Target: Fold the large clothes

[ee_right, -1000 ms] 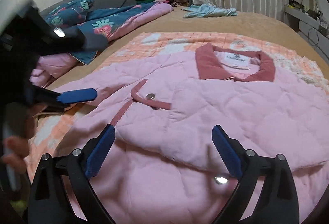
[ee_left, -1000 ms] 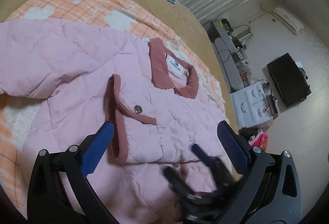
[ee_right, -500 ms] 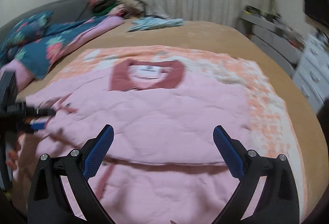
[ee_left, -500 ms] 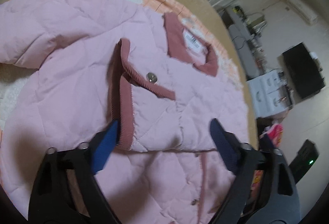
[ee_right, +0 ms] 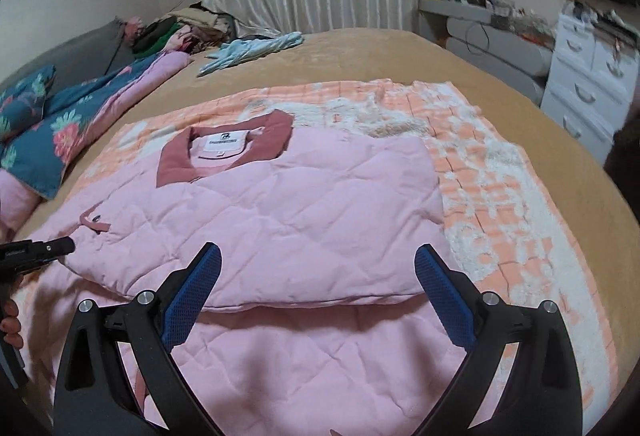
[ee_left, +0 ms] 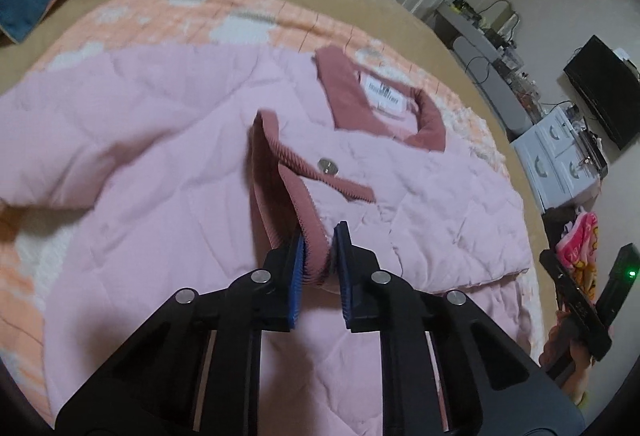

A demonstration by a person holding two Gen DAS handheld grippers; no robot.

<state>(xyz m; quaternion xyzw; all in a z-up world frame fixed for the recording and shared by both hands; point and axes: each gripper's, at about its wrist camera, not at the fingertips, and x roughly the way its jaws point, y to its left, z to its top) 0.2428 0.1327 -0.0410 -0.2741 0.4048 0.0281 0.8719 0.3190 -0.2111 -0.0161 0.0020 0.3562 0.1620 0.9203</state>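
L gripper (ee_left: 320, 236) now clamped on jacket cuff (ee_left: 308, 232) (wide open before).

White neck label (ee_left: 383, 94) sitting inside the pink jacket (ee_left: 168, 140) collar; its dark print is blurring, nothing legible.

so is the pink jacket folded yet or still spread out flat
Partly folded: the pink jacket has one side doubled over its front, ending in a straight edge; the collar stays flat.
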